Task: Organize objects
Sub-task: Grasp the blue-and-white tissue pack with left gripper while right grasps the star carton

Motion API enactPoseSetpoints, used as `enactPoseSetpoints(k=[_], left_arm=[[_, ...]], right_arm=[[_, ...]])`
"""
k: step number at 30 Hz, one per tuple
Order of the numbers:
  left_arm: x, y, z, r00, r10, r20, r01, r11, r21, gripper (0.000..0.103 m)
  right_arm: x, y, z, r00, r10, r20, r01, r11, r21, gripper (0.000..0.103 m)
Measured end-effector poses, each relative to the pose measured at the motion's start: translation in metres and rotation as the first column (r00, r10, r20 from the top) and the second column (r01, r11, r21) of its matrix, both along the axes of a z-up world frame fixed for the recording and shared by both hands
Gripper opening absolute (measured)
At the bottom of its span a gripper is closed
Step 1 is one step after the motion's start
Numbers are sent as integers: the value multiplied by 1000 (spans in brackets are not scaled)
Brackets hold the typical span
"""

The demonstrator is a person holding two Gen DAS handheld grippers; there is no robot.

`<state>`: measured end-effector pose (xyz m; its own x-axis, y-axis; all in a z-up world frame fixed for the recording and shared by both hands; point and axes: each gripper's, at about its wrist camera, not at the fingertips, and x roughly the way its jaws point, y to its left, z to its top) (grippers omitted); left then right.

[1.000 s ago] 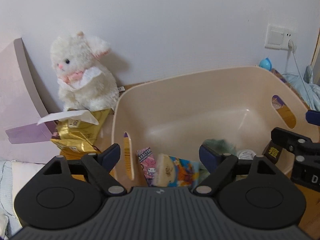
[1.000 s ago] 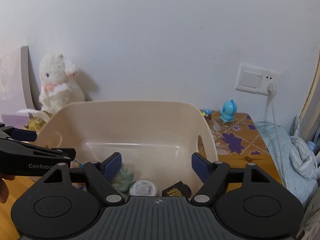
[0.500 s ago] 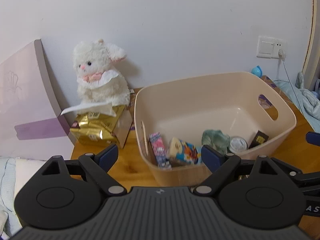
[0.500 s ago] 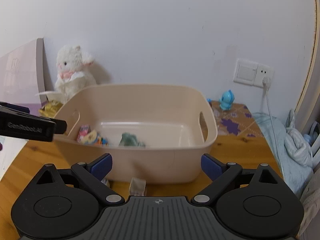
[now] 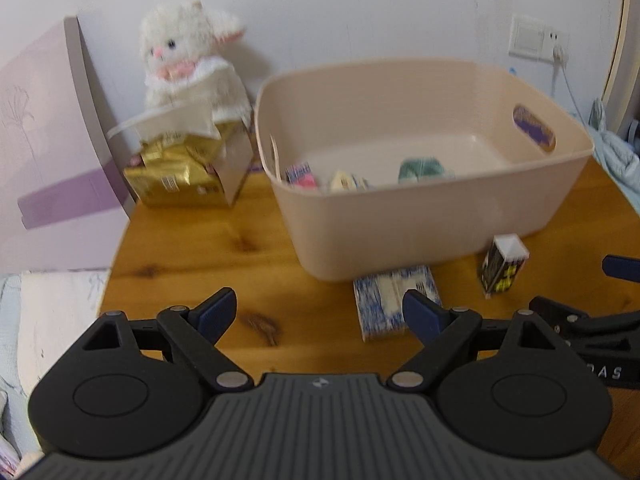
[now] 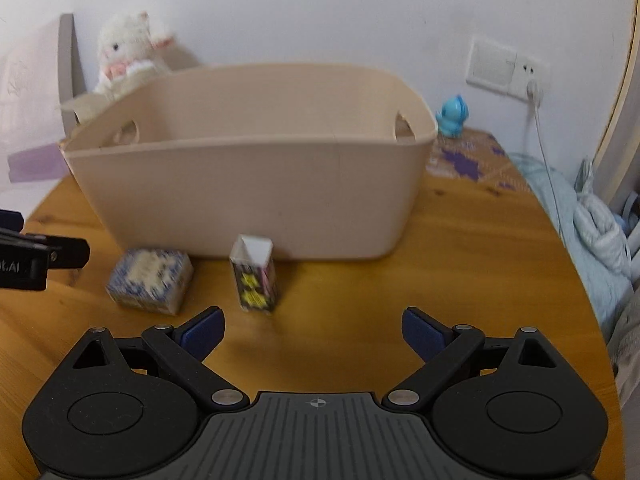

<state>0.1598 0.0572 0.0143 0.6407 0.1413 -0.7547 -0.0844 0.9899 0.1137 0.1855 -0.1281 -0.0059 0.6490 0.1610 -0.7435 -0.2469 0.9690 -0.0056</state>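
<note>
A beige plastic bin (image 5: 400,216) (image 6: 256,192) stands on the wooden table (image 5: 208,252) and holds several small items, among them a pink packet (image 5: 301,174) and a green bundle (image 5: 420,168). In front of it lie a blue-and-white patterned block (image 5: 394,300) (image 6: 150,280) and an upright black-and-yellow small box (image 5: 503,268) (image 6: 256,276) with its top flap open. My left gripper (image 5: 320,312) hovers open above the table, just left of the block. My right gripper (image 6: 314,330) is open too, a little short of the small box.
A white plush rabbit (image 5: 188,64) sits on a gold tissue pack (image 5: 180,172) at the back left, beside a lilac board (image 5: 44,140). A blue toy figure (image 6: 452,116) and a wall socket (image 6: 508,68) with a cable are at the back right. Bedding (image 6: 592,232) borders the table's right edge.
Both grippers have pulled back from over the bin and dropped lower. The block and the small box in front of the bin have come into view. Both stay open.
</note>
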Motion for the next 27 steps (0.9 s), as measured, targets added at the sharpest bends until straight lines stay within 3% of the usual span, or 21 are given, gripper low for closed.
enactPoseSetpoints(k=[16,23,27], left_arm=[[20,-24,-44,999,-15,-35,11,996,-85,91],[33,-23,-59,998,-20,-63,10,987,-159,91],[37,-24,-65,998,-3,-64,-5,990,-137,91]], right_arm=[[16,-11,-33,998,-42,-55,42,999,-14,97],[22,-8,-38,997,-42,-61,41,999,-19,97],[25,-7,-38,997,-41,-57,40,999,-21,97]])
